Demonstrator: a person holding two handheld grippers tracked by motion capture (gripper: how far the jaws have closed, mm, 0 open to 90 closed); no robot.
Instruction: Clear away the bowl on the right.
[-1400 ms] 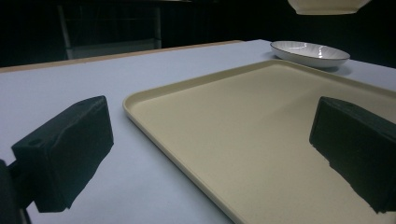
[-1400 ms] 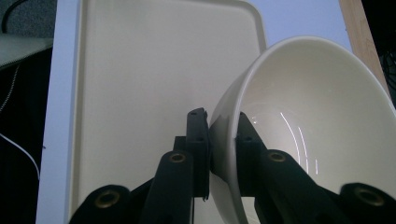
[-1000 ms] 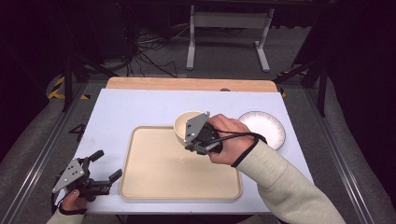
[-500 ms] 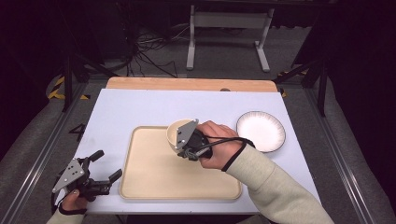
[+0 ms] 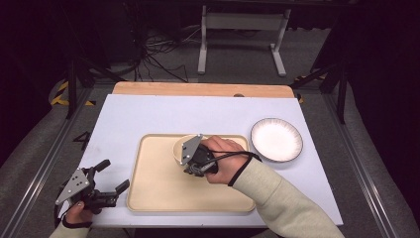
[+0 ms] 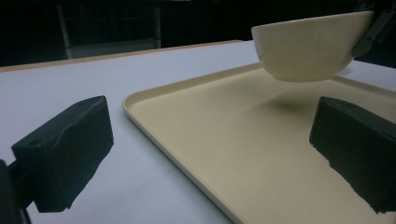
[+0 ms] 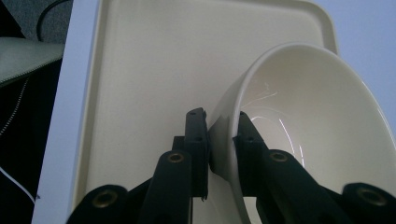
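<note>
A cream bowl (image 5: 179, 147) hangs just above the beige tray (image 5: 158, 183), near the tray's far edge. My right gripper (image 5: 184, 154) is shut on the bowl's rim. In the right gripper view one jaw presses the outside of the bowl (image 7: 317, 126) and the other the inside, over the tray (image 7: 149, 70). The left gripper view shows the bowl (image 6: 306, 44) clear of the tray (image 6: 224, 140), with its shadow beneath it. My left gripper (image 5: 110, 177) rests at the table's front left corner, jaws open and empty, pointing at the tray.
A white plate with a dark rim (image 5: 276, 139) lies on the white table (image 5: 148, 116) to the right of the tray. A wooden strip (image 5: 198, 89) runs along the table's far edge. Dark floor with cables and a stand lies beyond.
My right gripper has carried the bowl left and down, from above the tray's far right corner to low over the tray's far middle. The left gripper has stayed put.
</note>
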